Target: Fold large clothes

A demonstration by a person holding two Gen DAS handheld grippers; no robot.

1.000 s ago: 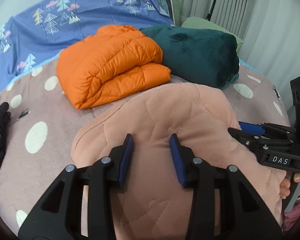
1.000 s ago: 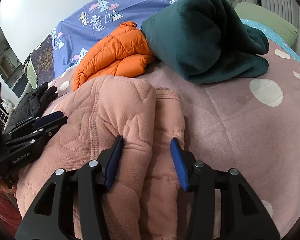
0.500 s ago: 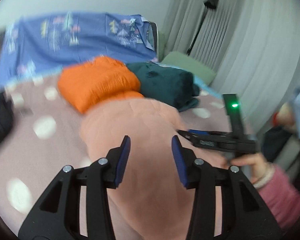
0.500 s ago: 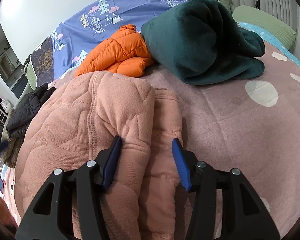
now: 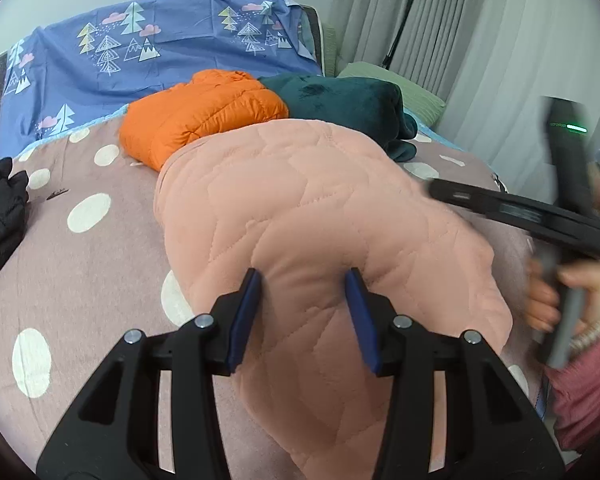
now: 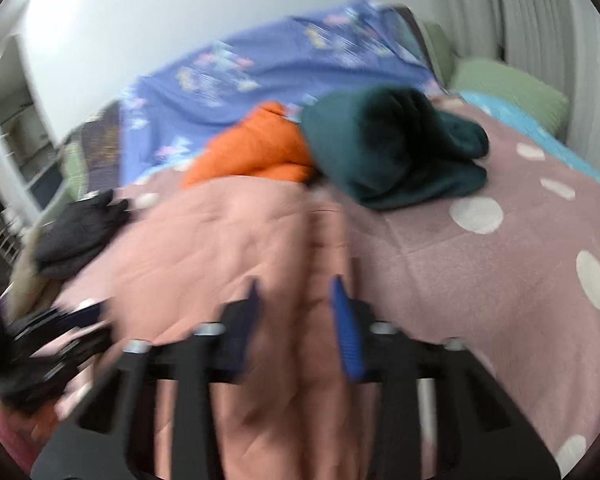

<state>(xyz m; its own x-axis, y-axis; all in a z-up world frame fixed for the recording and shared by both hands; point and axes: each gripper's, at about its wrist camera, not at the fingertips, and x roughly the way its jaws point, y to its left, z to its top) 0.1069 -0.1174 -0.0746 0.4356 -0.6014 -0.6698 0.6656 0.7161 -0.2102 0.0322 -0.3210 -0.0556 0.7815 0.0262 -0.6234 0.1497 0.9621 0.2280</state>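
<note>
While bunched in a thick fold, one quilted peach-pink fleece garment (image 5: 300, 208) fills left gripper (image 5: 302, 312) — pads pinching it; right gripper (image 6: 296, 320) closing around its edge — blurred, grip unclear.

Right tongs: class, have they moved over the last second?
Yes. In the left wrist view the right tongs now sit higher and further back, level with the dark green blanket's near edge; jaws closing around pink quilted garment.

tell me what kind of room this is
Most likely a bedroom. The clothes lie on a bed with a dotted pink blanket, a green pillow sits at its far corner, and pale curtains hang beside it. A blue sheet with a tree print covers the far end.
</note>
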